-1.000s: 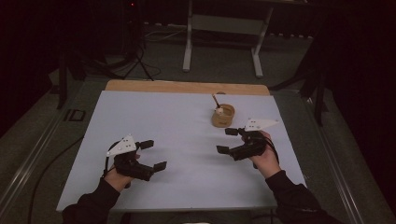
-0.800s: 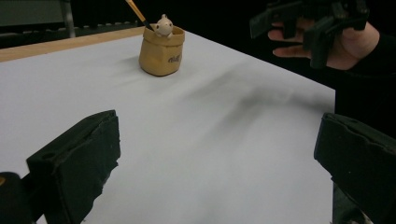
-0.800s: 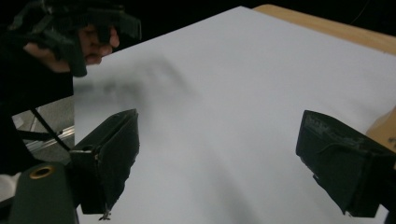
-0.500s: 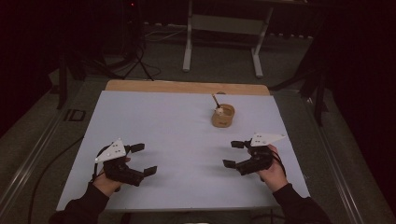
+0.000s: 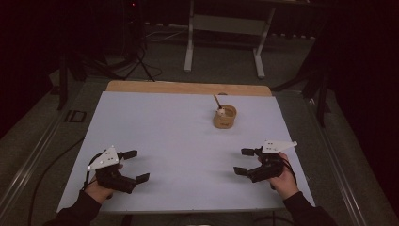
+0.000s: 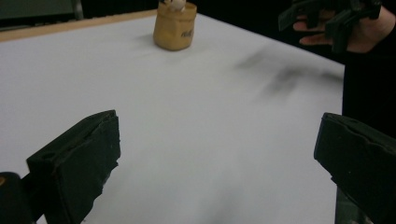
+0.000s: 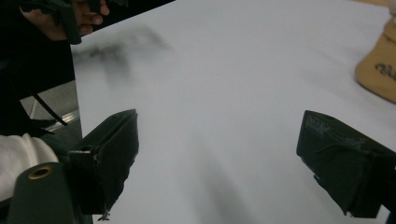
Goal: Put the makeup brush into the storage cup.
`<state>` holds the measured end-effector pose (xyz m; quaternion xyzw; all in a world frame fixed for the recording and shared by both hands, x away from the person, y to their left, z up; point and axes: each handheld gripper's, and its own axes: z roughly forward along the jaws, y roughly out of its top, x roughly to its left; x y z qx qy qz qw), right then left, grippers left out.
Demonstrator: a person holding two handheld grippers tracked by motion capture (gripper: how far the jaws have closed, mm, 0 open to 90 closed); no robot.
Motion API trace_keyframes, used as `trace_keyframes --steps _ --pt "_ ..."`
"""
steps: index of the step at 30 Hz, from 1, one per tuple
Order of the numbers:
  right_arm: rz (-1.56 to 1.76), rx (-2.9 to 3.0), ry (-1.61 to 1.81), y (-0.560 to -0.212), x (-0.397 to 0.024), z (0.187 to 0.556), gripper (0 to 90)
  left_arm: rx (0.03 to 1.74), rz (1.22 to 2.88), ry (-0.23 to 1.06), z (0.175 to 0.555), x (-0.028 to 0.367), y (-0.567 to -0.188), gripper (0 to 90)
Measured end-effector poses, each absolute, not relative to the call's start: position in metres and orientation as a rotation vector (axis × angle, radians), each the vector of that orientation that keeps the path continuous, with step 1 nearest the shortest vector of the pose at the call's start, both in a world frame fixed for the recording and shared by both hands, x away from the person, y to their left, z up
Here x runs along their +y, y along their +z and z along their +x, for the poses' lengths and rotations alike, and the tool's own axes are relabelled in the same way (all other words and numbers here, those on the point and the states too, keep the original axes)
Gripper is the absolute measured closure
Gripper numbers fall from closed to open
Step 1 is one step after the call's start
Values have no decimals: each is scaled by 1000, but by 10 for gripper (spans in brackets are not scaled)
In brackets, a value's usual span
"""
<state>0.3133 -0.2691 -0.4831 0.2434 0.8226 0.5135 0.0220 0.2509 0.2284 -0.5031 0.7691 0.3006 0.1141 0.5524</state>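
Both hand-held grippers pulled back toward near edge, jaws apart; tan cup holds stick

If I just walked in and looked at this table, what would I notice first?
Probably the little tan cup with a stick poking out, standing alone toward the far right of the big white table. Next, the two black claw tools near the front edge: the left gripper and the right gripper, each held in a hand with jaws spread wide, holding nothing.
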Motion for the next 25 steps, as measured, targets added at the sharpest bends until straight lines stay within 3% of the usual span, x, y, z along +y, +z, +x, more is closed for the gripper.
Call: trace_keyframes --steps 25 --pt "789 2561 1600 -498 -275 314 128 724 1822 255 249 231 -515 11"
